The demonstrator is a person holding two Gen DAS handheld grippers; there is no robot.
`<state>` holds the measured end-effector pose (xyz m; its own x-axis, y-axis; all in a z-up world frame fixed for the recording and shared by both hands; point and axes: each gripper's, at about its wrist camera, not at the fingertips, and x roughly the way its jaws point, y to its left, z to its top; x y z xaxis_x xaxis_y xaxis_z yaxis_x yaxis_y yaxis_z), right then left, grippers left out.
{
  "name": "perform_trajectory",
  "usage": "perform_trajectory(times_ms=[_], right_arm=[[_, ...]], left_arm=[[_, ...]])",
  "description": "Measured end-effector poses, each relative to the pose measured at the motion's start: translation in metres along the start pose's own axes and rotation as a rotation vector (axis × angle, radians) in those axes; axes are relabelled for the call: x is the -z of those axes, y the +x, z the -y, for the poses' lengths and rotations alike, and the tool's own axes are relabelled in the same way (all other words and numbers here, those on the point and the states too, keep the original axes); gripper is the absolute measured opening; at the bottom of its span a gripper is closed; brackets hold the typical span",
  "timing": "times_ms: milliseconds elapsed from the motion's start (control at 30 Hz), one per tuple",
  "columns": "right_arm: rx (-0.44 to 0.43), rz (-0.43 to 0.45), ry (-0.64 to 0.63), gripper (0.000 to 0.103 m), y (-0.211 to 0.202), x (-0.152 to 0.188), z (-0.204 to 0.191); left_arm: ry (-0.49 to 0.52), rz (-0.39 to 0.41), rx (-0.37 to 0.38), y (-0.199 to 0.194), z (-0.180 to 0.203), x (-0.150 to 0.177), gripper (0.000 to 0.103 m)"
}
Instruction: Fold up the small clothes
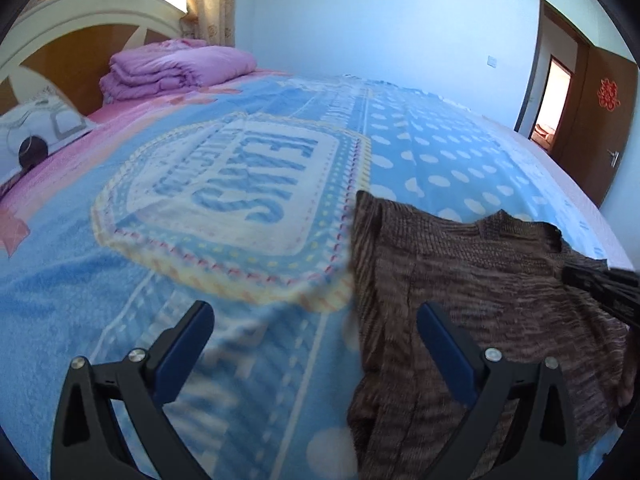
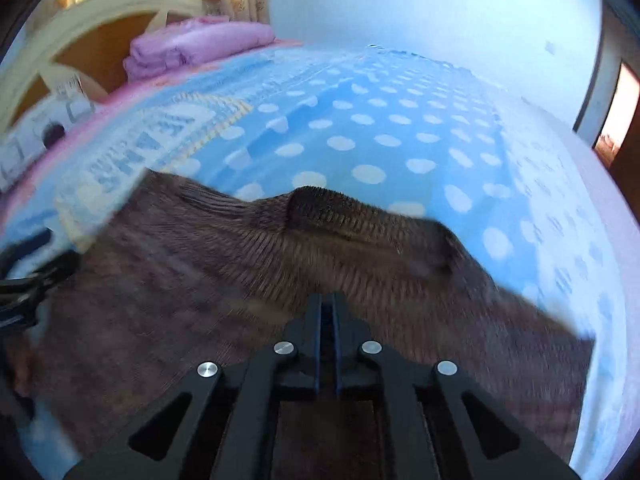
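Note:
A brown knitted garment (image 1: 472, 280) lies on the blue blanket (image 1: 160, 248) on the bed. My left gripper (image 1: 316, 320) is open and empty, hovering over the garment's left edge, with one finger over the blanket and the other over the knit. My right gripper (image 2: 328, 300) has its jaws together over the garment (image 2: 240, 272), below its dark collar (image 2: 344, 216); I cannot tell whether fabric is pinched between them. The right gripper shows in the left wrist view (image 1: 600, 284) at the right edge. The left gripper shows in the right wrist view (image 2: 28, 272) at the left edge.
A folded purple quilt (image 1: 180, 68) and a patterned pillow (image 1: 32, 132) lie at the head of the bed by the wooden headboard (image 1: 68, 56). An open brown door (image 1: 592, 120) stands at the far right. The blanket's far polka-dot part (image 2: 380, 132) lies beyond the garment.

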<state>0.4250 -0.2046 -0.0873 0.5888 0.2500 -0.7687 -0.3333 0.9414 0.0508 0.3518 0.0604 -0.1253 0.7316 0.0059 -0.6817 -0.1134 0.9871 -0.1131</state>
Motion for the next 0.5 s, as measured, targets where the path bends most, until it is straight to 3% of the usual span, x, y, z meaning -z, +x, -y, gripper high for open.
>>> perform_trajectory(times_ms=[133,267,300,367,433,500], right_arm=[[-0.036,0.038,0.079,0.007,-0.076,0.058,0.04],[-0.003,0.04,0.26,0.033,-0.129,0.124,0.099],[-0.007,0.039,0.314,0.034,-0.137,0.14,0.111],[-0.024,0.023,0.383,0.034,-0.145,0.165,0.126],[-0.042,0.032,0.406,0.033,-0.148,0.179,0.129],[-0.077,0.051,0.426,0.033,-0.147,0.185,0.128]], left_arm=[[0.042,-0.005,0.047,-0.028,-0.003,0.019,0.103],[0.14,-0.02,0.064,-0.045,0.006,0.039,0.103],[0.157,-0.02,0.067,-0.048,0.008,0.041,0.103],[0.195,-0.013,0.072,-0.053,0.015,0.045,0.097],[0.221,-0.013,0.078,-0.053,0.021,0.048,0.082],[0.233,-0.042,0.085,-0.049,0.025,0.05,0.076]])
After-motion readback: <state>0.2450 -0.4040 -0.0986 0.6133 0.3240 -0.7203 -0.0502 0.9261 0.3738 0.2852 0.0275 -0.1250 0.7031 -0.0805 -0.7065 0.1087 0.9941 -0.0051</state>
